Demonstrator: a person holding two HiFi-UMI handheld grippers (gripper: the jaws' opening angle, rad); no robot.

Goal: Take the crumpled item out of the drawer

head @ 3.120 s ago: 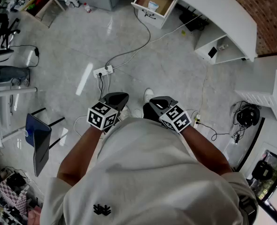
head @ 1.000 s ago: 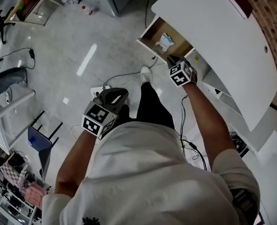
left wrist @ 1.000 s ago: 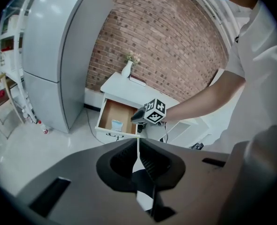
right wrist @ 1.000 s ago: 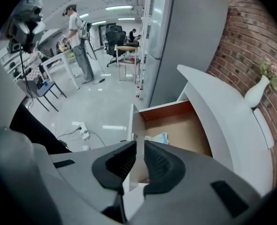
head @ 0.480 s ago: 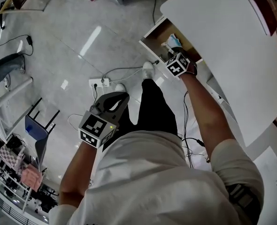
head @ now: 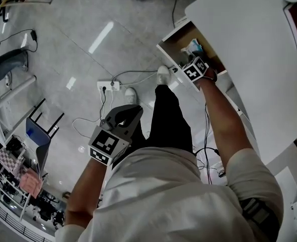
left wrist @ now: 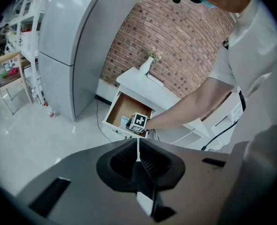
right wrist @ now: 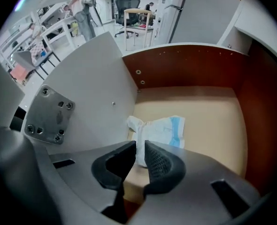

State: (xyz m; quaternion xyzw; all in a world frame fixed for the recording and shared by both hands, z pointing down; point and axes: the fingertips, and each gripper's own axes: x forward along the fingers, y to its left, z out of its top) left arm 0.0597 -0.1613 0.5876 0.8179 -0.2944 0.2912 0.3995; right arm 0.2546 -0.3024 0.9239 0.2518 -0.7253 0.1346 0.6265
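Observation:
The crumpled white and blue item point(right wrist: 159, 127) lies on the tan floor of the open drawer point(right wrist: 213, 125), near its left wall. My right gripper point(right wrist: 141, 146) reaches into the drawer just short of the item. Its jaws stand only a narrow gap apart, and the item's white edge shows through that gap. In the head view the right gripper's marker cube point(head: 195, 68) hangs over the drawer's front edge, with the item point(head: 194, 47) just beyond it. My left gripper point(left wrist: 138, 159) is shut and empty, held back near my waist point(head: 119, 119).
The drawer point(head: 181, 42) sticks out from a white cabinet point(head: 249, 49) against a brick wall. A power strip point(head: 109, 85) and cables lie on the grey floor. A vase point(left wrist: 147, 65) stands on the cabinet and a grey fridge point(left wrist: 73, 46) to its left.
I have walked up to the cabinet. My right arm has stretched out and the gripper has gone from the drawer's front into the drawer. The left gripper stayed low.

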